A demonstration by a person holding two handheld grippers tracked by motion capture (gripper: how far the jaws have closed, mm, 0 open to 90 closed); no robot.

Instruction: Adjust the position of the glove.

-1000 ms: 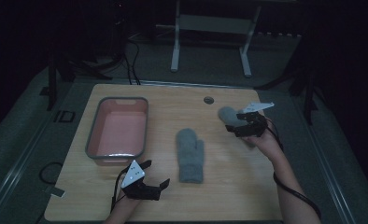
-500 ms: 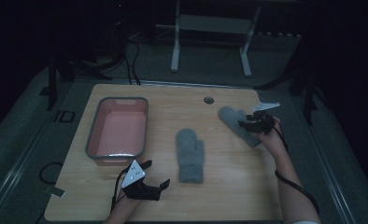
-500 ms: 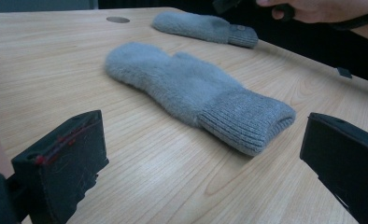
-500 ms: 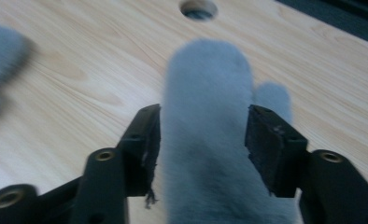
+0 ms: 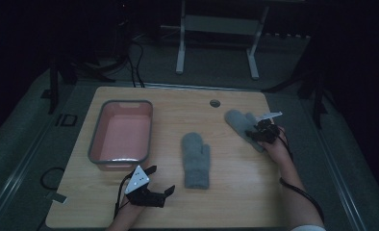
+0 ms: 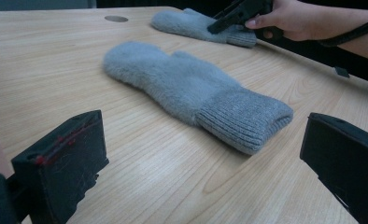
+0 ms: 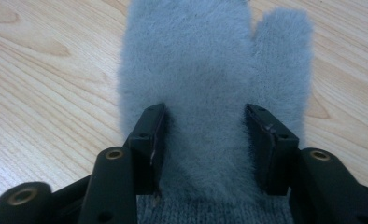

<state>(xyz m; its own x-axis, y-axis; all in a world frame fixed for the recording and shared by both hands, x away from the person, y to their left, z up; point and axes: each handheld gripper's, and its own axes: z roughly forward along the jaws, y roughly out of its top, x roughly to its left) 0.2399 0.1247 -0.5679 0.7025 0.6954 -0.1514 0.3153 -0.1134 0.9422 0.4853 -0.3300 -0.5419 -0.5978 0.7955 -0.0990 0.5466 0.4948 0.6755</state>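
Observation:
Two grey fleece mittens lie flat on the wooden table. One mitten point(image 5: 196, 159) point(image 6: 191, 88) rests in the middle, its cuff toward me. The other mitten point(image 5: 236, 120) point(image 6: 187, 23) point(image 7: 196, 60) lies at the back right. My right gripper point(image 5: 256, 133) point(image 7: 203, 140) point(image 6: 236, 14) is pressed down onto it near the cuff. Its jaws have just been closing, and the pads dig into the fleece on both sides of a bunched strip. My left gripper point(image 5: 161, 181) point(image 6: 203, 140) hovers low near the front edge, open and holding nothing, aimed at the middle mitten's cuff.
A pink tub with a grey rim point(image 5: 95, 144) stands at the table's left, with nothing visible inside. A round cable hole point(image 5: 215, 103) sits near the back edge. White stand legs point(image 5: 180, 53) rise on the dark floor beyond the table.
My right gripper has come down onto the far mitten and its jaws have narrowed around the fleece. The left gripper and the middle mitten have stayed where they were.

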